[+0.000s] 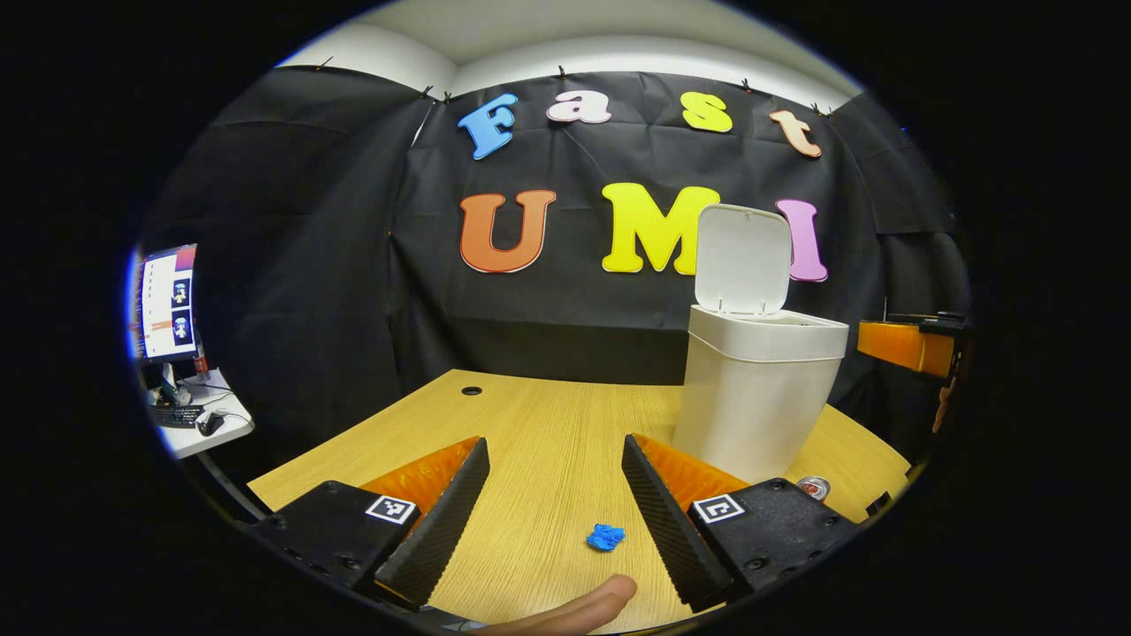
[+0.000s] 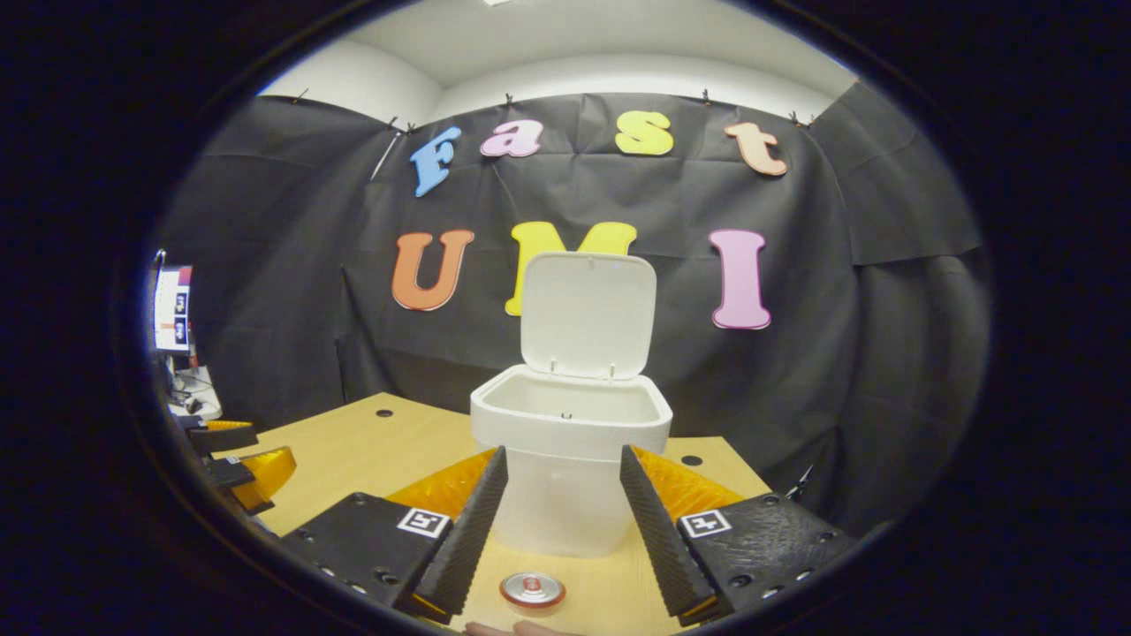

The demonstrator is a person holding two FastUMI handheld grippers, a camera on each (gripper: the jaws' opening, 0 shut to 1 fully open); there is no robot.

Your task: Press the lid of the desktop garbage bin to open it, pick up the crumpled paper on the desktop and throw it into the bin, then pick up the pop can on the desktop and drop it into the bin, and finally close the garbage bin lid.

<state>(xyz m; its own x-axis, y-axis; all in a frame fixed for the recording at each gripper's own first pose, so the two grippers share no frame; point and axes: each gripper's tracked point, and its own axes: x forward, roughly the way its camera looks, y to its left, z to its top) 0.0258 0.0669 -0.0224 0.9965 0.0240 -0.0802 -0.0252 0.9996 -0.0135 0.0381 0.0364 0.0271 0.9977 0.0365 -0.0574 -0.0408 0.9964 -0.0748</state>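
My left gripper hangs above the wooden desktop, its two fingers spread wide with nothing between them but bare wood. Just ahead of the gap, a touch closer to the finger on the bin's side, lies the crumpled paper, a small blue wad flat on the desktop, touching neither finger. A fingertip of a hand pokes in at the bottom edge, near the paper. Beyond that finger stands the garbage bin, white, upright, its lid tipped up and back, mouth open. At the bin's foot, on the side away from the paper, I can make out the top of the pop can, half hidden behind my gripper body. Past the bin, at the edge of the left gripper view, an orange part of the other gripper hangs in the air.

Over to my right gripper: fingers parted here too, holding nothing, and they frame the bin dead ahead. I'm looking down into its open mouth, lid standing upright behind it. The pop can stands on the desktop in front of the bin, between my fingertips but below them, untouched. Well off from the bin, a monitor glows on a side desk.
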